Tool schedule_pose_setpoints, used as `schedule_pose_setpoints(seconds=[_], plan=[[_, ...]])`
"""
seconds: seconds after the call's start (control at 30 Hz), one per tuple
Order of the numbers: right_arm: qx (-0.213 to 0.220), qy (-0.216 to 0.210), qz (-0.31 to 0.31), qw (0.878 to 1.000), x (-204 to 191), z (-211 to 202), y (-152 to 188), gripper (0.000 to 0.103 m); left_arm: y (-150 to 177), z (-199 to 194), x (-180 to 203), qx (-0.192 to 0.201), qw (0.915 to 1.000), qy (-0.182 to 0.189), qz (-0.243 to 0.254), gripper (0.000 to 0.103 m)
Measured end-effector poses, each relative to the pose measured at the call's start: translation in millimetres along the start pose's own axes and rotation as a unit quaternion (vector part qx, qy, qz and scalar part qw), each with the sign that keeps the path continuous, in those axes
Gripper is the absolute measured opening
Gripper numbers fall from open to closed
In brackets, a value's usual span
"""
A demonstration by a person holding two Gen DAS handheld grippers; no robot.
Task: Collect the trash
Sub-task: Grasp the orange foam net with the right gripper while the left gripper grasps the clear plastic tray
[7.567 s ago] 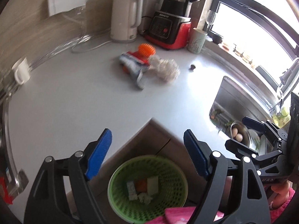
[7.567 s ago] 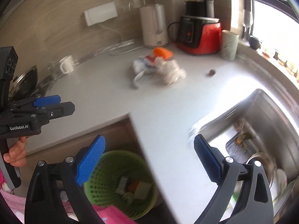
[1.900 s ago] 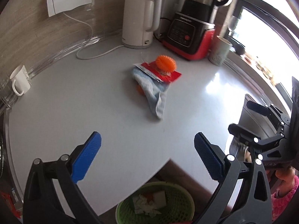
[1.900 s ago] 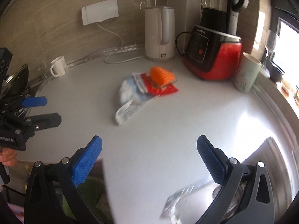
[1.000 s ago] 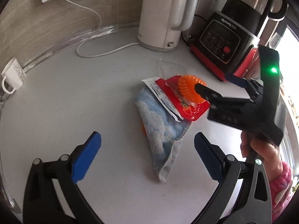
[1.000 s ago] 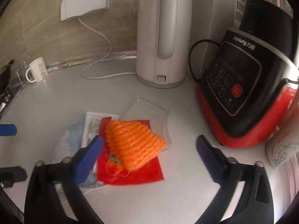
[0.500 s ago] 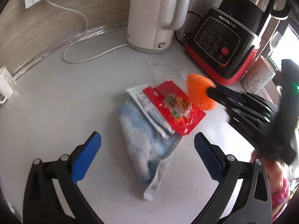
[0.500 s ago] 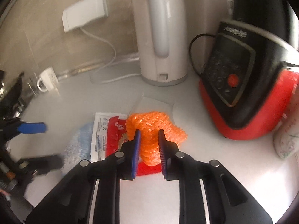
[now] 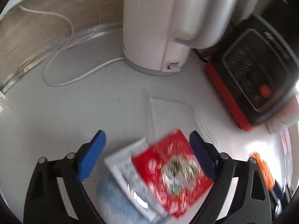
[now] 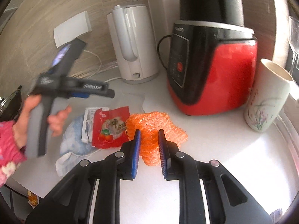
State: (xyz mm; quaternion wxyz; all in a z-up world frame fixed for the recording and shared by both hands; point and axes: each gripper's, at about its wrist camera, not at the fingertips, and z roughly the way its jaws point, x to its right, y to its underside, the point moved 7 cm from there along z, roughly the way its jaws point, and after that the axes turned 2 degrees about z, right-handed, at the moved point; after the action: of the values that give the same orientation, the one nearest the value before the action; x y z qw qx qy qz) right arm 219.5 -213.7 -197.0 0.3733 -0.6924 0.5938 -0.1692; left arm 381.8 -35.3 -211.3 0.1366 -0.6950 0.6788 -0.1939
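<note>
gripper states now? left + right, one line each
Left gripper: open, holding nothing, jaws wide above the red wrapper.
Right gripper: shut on the orange foam net, jaws pinching it on both sides.

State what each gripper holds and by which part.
The right gripper pinches the orange foam net at its near middle. The left gripper is open, holding nothing, with the red wrapper between its fingers.

Orange foam netting [image 10: 155,128] looks soft and ribbed, red wrapper [image 10: 110,127] is glossy plastic, blue cloth [image 10: 72,140] fuzzy terry, counter [image 10: 214,149] smooth white, kettle [image 10: 134,43] matte plastic.
</note>
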Motion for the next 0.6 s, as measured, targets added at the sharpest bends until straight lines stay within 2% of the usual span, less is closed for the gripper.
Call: schedule_pose_setpoints(seconds=[0.13, 0.23, 0.4, 0.5, 0.6], plan=[[0.001, -0.004, 0.008, 1.0, 6.7, -0.6, 3.3, 0.02, -13.5, 31.4, -4.3, -0.032, 0.9993, -0.003, -0.017, 0.078], [0.004, -0.005, 0.014, 1.0, 11.4, -1.9, 5.0, 0.02, -15.7, 46.7, -3.8, -0.049, 0.9987, -0.01, -0.015, 0.078], [0.006, -0.004, 0.021, 1.0, 13.8, -6.0, 5.0, 0.02, -15.2, 57.5, -3.5, -0.055, 0.9982, -0.024, -0.008, 0.073], [0.008, -0.005, 0.022, 1.0, 12.6, -7.2, 4.6, 0.02, -14.6, 57.7, -1.3, -0.054, 0.9983, -0.021, -0.003, 0.069], [0.01, -0.006, 0.023, 1.0, 11.5, -8.1, 4.4, 0.02, -16.4, 54.7, -0.5, -0.051, 0.9986, -0.011, -0.004, 0.045]])
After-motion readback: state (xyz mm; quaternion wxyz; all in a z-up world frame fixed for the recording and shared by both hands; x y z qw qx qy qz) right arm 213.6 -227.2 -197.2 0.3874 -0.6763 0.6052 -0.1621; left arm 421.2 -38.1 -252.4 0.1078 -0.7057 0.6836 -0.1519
